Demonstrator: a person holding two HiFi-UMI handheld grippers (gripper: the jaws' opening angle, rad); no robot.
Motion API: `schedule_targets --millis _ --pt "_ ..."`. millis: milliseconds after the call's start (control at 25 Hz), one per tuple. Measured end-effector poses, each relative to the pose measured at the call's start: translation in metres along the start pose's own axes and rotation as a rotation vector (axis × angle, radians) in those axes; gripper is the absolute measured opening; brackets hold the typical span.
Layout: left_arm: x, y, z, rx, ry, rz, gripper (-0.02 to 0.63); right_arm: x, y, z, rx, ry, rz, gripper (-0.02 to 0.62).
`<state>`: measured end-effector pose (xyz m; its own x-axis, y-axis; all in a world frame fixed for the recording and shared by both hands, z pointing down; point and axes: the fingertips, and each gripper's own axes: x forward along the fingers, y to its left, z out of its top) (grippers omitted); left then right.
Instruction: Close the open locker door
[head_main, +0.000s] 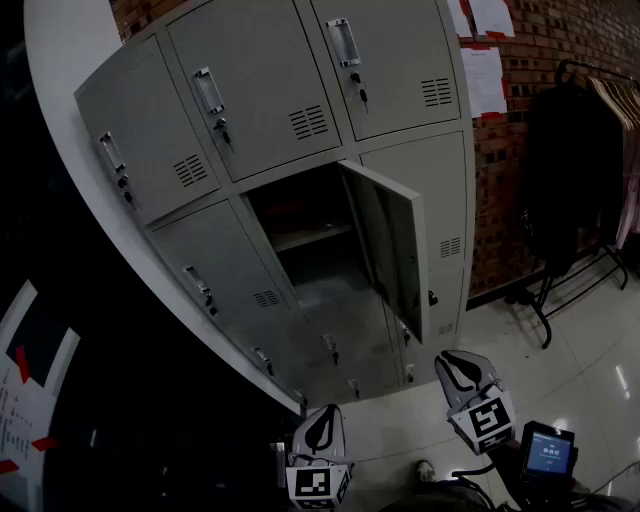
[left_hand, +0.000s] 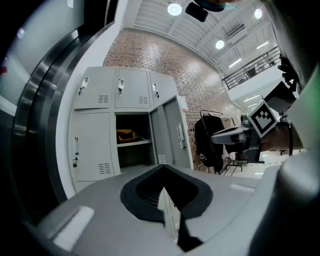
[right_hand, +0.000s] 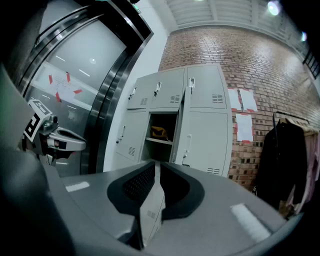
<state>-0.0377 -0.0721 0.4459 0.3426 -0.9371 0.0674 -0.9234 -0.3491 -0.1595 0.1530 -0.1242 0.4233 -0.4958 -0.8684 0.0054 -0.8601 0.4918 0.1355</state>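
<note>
The locker door stands swung out, well apart from both tools. The left gripper and right gripper sit low with jaws together and empty — a push probably needs no grasp.

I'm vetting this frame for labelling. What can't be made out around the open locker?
- Yellow object inside the open locker: left gripper view, too small and dim to identify.
- Bottom-row lockers: left gripper view, covered by the left hand-held gripper.
- Sheets on the brick wall: right gripper view, print too small.
- Device screen: head view, text too small.
</note>
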Motion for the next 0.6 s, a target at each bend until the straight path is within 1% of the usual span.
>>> schedule_targets --millis 120,280,440,600 --pt "0.039 0.004 0.01 0.002 -0.015 0.014 0.002 0.032 -0.029 0.006 -0.017 -0.017 0.019 0.048" --pt "0.078 0.009 0.011 0.006 -0.019 0.02 0.002 0.066 -0.054 0.015 -0.037 -0.048 0.046 0.06" --pt "0.103 0.015 0.016 -0.001 -0.015 0.021 0.002 0.092 -0.069 0.024 -0.041 -0.072 0.074 0.097" --pt "0.12 0.022 0.012 0.0 -0.022 0.003 0.002 0.104 -0.072 0.032 -0.055 -0.097 0.121 0.152"
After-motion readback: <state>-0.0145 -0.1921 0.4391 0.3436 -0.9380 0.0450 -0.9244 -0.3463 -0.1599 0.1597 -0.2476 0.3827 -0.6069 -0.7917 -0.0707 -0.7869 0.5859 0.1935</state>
